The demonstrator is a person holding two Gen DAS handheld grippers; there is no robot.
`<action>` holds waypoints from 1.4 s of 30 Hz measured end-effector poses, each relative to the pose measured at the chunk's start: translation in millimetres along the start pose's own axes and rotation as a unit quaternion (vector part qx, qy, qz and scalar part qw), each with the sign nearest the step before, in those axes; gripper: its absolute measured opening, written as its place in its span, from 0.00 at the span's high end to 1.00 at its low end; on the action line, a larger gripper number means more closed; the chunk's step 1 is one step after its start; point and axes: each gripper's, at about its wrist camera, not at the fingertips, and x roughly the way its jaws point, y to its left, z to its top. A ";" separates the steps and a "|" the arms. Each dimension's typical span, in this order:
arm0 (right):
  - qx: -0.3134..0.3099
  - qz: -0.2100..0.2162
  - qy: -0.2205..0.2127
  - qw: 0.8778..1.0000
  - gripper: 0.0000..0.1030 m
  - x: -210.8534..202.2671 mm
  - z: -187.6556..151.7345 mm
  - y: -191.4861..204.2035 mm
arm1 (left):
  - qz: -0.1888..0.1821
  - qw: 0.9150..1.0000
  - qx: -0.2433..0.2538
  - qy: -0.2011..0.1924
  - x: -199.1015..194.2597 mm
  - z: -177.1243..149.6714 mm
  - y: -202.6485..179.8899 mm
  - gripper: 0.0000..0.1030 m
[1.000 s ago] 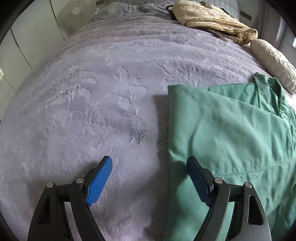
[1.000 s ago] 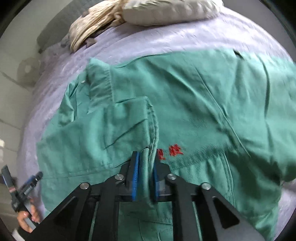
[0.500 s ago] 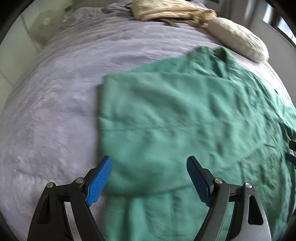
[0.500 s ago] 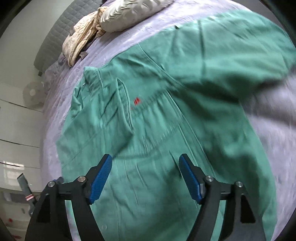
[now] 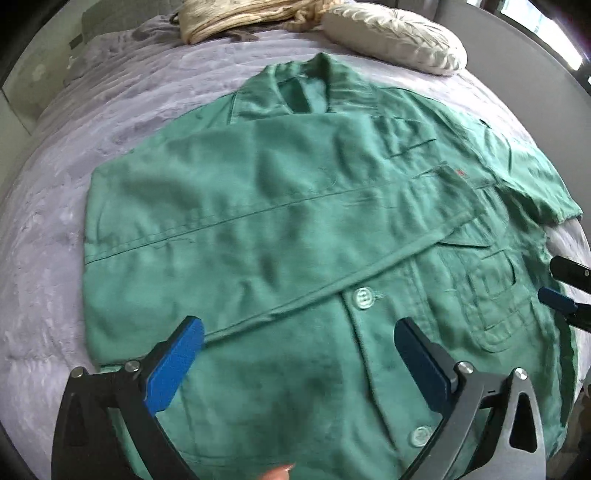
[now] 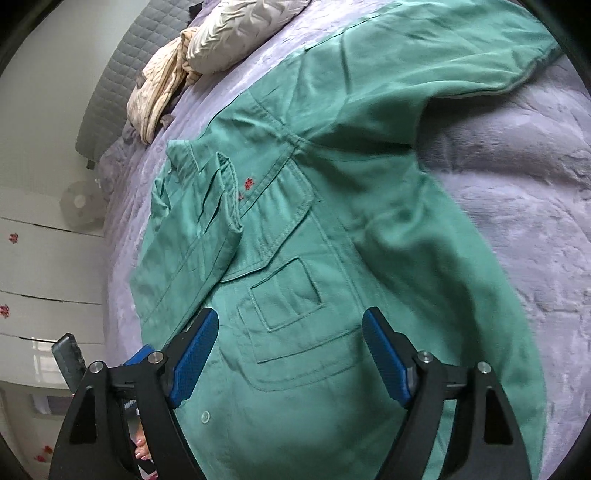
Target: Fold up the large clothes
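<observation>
Both grippers' jaws are opening, empty; the green jacket's (image 6: 332,229) unfolded sleeve (image 6: 424,62) lies at one o'clock from the right gripper (image 6: 291,354), farther from the left gripper (image 5: 295,354).

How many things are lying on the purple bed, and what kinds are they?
Green jacket: 1
Cream pillow: 1
Beige crumpled cloth: 1
Total: 3 things on the purple blanket
</observation>
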 end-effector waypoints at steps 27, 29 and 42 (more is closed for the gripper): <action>0.089 0.026 -0.123 0.988 0.00 -105.6 65.0 -114.7 | -0.025 0.997 0.053 0.050 24.9 27.3 -122.5 0.00; 0.108 0.016 -0.132 0.985 0.00 -111.8 75.5 -132.5 | -0.030 0.997 0.054 0.051 26.8 30.9 -132.6 0.00; 0.219 0.097 -0.225 0.945 0.00 -133.9 164.1 -223.9 | -0.044 0.997 0.028 0.058 38.6 53.3 -173.9 0.00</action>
